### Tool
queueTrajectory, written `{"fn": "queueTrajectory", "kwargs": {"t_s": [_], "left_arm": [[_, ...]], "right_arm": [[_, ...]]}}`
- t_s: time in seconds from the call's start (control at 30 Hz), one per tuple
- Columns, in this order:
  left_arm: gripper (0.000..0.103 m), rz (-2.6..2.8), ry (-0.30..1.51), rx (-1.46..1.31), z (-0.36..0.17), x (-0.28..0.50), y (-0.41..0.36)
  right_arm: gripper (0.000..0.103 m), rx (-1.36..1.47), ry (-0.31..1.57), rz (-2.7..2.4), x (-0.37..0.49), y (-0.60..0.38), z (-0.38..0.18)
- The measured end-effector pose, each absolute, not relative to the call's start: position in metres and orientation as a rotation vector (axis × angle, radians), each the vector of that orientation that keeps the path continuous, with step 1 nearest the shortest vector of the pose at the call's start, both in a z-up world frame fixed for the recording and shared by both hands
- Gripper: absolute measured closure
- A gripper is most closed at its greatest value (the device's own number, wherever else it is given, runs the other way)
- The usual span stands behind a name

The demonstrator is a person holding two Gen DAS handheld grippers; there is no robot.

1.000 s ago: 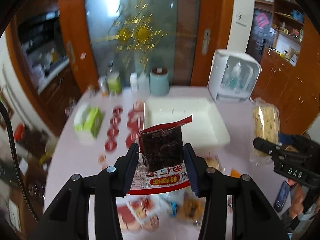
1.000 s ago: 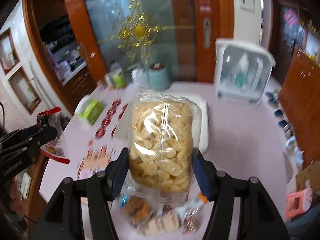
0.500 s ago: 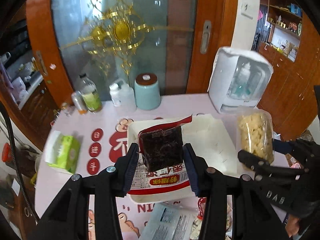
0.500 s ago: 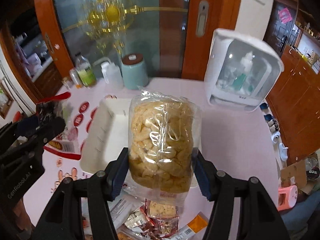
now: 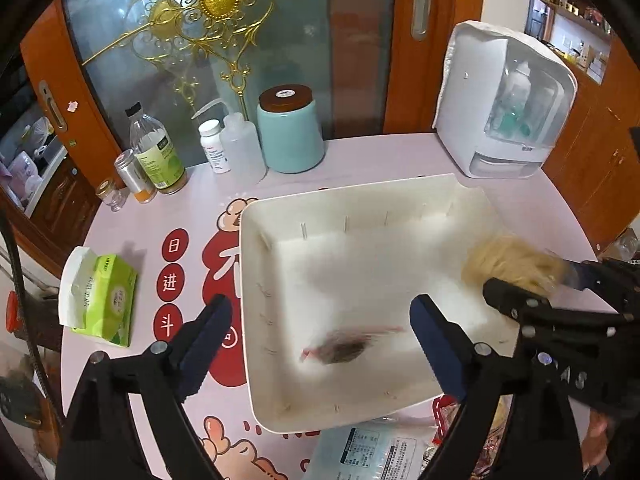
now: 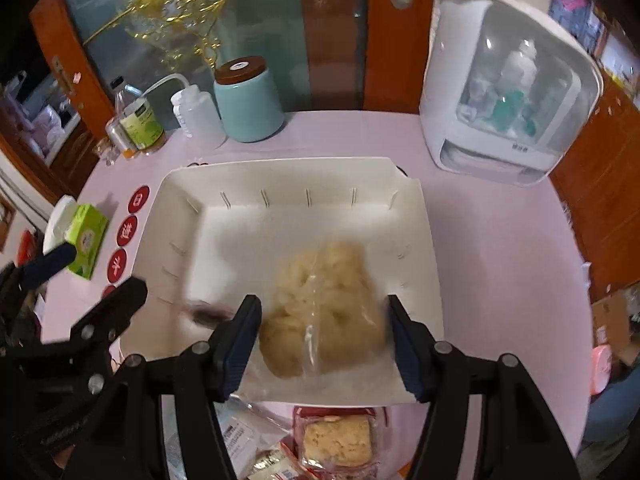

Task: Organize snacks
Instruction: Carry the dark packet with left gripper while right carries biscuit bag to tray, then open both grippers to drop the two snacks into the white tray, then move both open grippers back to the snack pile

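A white bin (image 5: pixel 256 264) (image 6: pixel 416 216) sits in the middle of the pink table. My left gripper (image 5: pixel 320 344) is open above its near left part. The red and dark snack packet (image 5: pixel 344 350) is a blur inside the bin, free of the fingers; it also shows in the right wrist view (image 6: pixel 208 314). My right gripper (image 6: pixel 322 342) is open over the bin's near side. The clear bag of puffed snacks (image 6: pixel 324 312) is blurred between its fingers and lies in the bin; in the left wrist view (image 5: pixel 512 264) it shows at the bin's right side.
More snack packets (image 6: pixel 336 444) (image 5: pixel 380 452) lie on the table in front of the bin. A green tissue pack (image 5: pixel 100 296) lies left of the bin. Bottles (image 5: pixel 158 152), a teal jar (image 5: pixel 290 128) and a white appliance (image 5: pixel 508 100) stand behind it.
Both grippers moved forward over the bin and opened. The red and dark packet dropped from the left gripper and the puffed snack bag dropped from the right gripper into the bin.
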State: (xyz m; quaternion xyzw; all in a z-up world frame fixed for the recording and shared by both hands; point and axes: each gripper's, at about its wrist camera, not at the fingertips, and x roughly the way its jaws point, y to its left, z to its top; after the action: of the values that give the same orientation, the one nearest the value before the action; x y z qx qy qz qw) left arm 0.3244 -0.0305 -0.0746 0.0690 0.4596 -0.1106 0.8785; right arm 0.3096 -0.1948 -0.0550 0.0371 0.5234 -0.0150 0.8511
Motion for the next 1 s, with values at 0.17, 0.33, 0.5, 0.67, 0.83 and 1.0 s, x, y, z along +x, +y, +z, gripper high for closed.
{"fn": "queueTrajectory", "kwargs": {"t_s": [0.17,0.33,0.5,0.67,0.83,1.0], "left_arm": [[0.013,-0.230,0.979,0.151,-0.075,0.319,-0.032],[0.013,-0.225,0.961,0.154,-0.065,0.303,-0.032],[0.013,-0.217,0.915,0.157,-0.050,0.281,-0.031],[0.013,-0.202,0.862,0.172,-0.033,0.249,-0.030],[0.013,-0.202,0.834,0.149,-0.014,0.213,-0.023],[0.013,-0.178,0.800,0.128,0.004,0.176,-0.011]], "right_arm": [[0.039,0.185,1.084,-0.008,0.308,-0.205,-0.055],[0.039,0.169,1.064,0.003,0.298,-0.203,-0.048],[0.039,0.168,1.034,0.008,0.277,-0.206,-0.039],[0.039,0.102,1.000,0.023,0.248,-0.202,-0.024],[0.039,0.067,0.973,0.045,0.215,-0.198,-0.005],[0.039,0.041,0.937,0.065,0.181,-0.194,0.015]]}}
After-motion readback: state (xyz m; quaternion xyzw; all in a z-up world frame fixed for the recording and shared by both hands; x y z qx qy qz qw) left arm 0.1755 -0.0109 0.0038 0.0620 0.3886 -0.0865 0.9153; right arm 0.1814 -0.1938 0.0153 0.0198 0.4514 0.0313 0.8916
